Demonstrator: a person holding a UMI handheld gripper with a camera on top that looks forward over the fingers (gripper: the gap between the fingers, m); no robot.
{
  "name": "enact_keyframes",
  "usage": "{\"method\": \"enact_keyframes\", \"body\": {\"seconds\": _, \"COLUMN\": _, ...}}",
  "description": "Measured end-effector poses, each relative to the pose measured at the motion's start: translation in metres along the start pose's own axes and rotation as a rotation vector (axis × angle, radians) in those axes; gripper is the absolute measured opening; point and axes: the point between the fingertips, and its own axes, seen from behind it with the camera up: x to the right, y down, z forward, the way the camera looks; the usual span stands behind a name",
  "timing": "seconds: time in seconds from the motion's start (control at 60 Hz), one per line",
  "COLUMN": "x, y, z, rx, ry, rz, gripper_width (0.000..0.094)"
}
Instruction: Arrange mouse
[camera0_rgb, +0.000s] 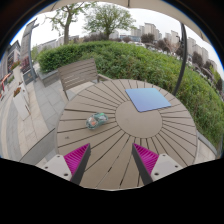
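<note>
A small grey-green mouse (97, 121) lies on the round wooden slatted table (120, 140), left of the table's middle. A light blue mouse mat (148, 98) lies flat at the far right part of the table, apart from the mouse. My gripper (112, 160) hovers over the near part of the table, well short of both. Its fingers (78, 158) with magenta pads stand wide apart, open, with only bare tabletop between them.
A wooden bench (72, 74) stands just beyond the table on the left. A green hedge (150, 62) runs behind the table and along the right. Paved ground (25, 115) lies to the left, with trees and buildings far off.
</note>
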Motion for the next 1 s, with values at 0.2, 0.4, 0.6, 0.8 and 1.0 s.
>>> {"method": "enact_keyframes", "body": {"seconds": 0.2, "x": -0.060, "y": -0.015, "z": 0.046, "rx": 0.020, "ry": 0.020, "rz": 0.039, "gripper_width": 0.0856}}
{"method": "enact_keyframes", "body": {"seconds": 0.4, "x": -0.087, "y": -0.024, "z": 0.105, "rx": 0.043, "ry": 0.031, "rz": 0.074, "gripper_width": 0.0856}}
{"method": "enact_keyframes", "body": {"seconds": 0.6, "x": -0.089, "y": -0.049, "z": 0.164, "rx": 0.101, "ry": 0.055, "rz": 0.070, "gripper_width": 0.0854}}
{"method": "enact_keyframes", "body": {"seconds": 0.8, "x": -0.089, "y": -0.074, "z": 0.196, "rx": 0.112, "ry": 0.055, "rz": 0.100, "gripper_width": 0.0831}}
{"method": "enact_keyframes", "body": {"seconds": 1.0, "x": -0.086, "y": -0.080, "z": 0.209, "rx": 0.089, "ry": 0.056, "rz": 0.079, "gripper_width": 0.0702}}
